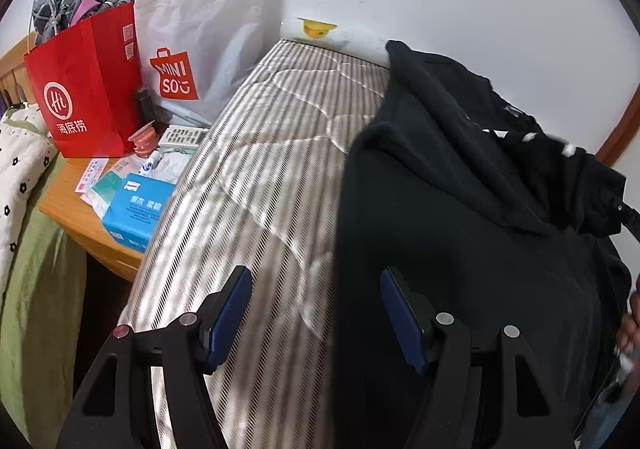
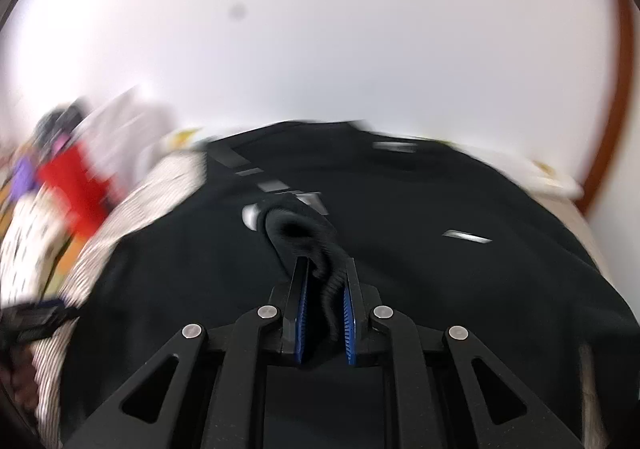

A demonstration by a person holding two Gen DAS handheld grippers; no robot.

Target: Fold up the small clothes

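A black sweatshirt [image 1: 460, 217] with white markings lies on the striped quilt of a bed [image 1: 256, 177], one part folded over itself. My left gripper [image 1: 316, 289] is open and empty; its right finger is over the garment's left edge and its left finger over the quilt. In the right wrist view, which is blurred by motion, my right gripper [image 2: 325, 269] is shut on a ribbed black cuff [image 2: 304, 237] of the sweatshirt [image 2: 440, 269] and holds it above the spread garment.
A wooden bedside table [image 1: 76, 209] at the left carries a red paper bag [image 1: 84, 85] stuffed with clothes, a white Miniso bag [image 1: 200, 45], a remote, a blue tissue pack [image 1: 136, 209] and papers. A white wall runs behind the bed. A green cover hangs at far left.
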